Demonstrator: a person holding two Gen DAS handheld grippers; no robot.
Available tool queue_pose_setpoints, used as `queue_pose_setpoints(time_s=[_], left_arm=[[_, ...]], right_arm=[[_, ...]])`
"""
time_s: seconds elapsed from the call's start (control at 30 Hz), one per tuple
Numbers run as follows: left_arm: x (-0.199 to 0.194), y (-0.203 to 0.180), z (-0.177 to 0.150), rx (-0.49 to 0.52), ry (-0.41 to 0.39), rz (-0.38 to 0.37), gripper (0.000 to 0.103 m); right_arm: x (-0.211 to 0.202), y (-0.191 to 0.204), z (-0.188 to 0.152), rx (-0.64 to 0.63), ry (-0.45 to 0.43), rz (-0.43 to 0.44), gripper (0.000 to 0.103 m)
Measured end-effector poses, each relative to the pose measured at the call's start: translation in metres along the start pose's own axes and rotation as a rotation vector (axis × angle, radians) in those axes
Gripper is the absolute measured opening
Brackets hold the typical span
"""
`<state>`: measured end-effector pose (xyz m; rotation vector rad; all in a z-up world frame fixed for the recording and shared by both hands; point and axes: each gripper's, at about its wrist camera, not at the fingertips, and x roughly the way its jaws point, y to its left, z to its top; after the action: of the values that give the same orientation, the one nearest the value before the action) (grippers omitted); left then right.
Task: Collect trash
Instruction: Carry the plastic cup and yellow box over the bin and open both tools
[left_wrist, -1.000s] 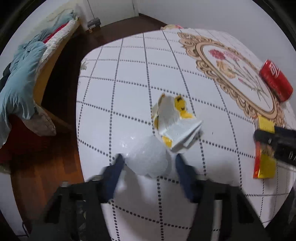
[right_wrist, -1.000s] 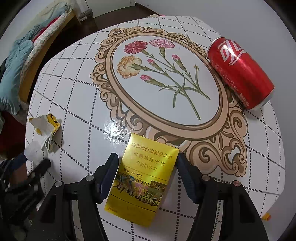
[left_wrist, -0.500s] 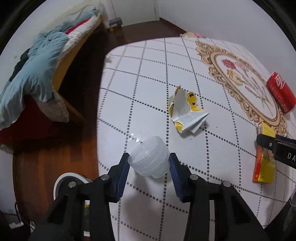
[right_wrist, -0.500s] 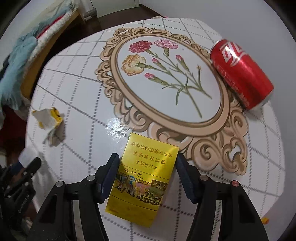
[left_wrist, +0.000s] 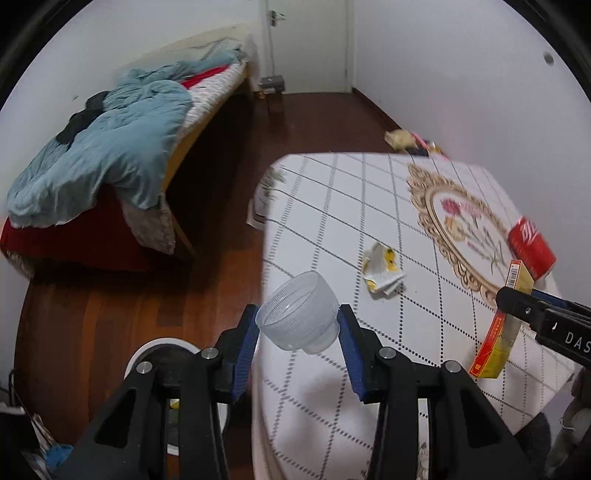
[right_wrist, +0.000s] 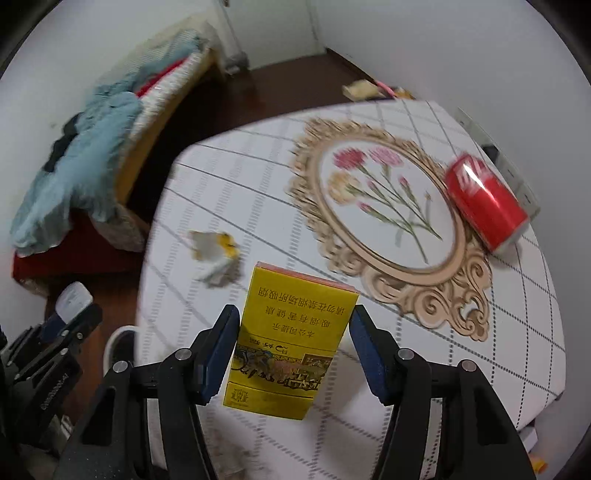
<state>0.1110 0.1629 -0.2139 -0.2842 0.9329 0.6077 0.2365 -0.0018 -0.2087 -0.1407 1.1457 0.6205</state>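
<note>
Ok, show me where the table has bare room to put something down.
Bare grid cloth lies between the crumpled wrapper and the table's far edge, and along its near edge. Crowded: the red can beside the floral medallion.

We see a table (left_wrist: 332, 206) under a white grid-patterned cloth with a gold-framed flower print (right_wrist: 384, 206). On it lie a red soda can (right_wrist: 484, 201) on its side at the print's edge, and a crumpled yellow-and-white wrapper (left_wrist: 382, 271) well apart on the checks.
</note>
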Motion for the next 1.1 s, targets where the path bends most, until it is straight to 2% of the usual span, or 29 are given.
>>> queue_pose_setpoints(time_s=[0.13, 0.33, 0.53, 0.67, 0.9, 1.1], left_arm=[[-0.02, 0.035, -0.005, -0.056, -0.018, 0.021, 0.039], [-0.047, 0.103, -0.019, -0.138, -0.038, 0.094, 0.039], [-0.051, 0.176, -0.041, -0.225, -0.014, 0.159, 0.039], [-0.033, 0.218, -0.059, -0.292, 0.046, 0.163, 0.039], [0.037, 0.284, -0.092, -0.454, 0.216, 0.06, 0.039], [0.087, 0.303, -0.11, -0.524, 0.335, -0.051, 0.04]], right_arm=[[-0.018, 0.034, 0.007, -0.042, -0.036, 0.071, 0.063], [-0.031, 0.11, 0.006, -0.119, -0.049, 0.199, 0.063], [-0.012, 0.197, -0.012, -0.212, 0.009, 0.303, 0.062], [0.023, 0.254, -0.032, -0.263, 0.102, 0.345, 0.062], [0.113, 0.322, -0.07, -0.357, 0.296, 0.316, 0.061], [0.182, 0.347, -0.096, -0.396, 0.435, 0.245, 0.061]])
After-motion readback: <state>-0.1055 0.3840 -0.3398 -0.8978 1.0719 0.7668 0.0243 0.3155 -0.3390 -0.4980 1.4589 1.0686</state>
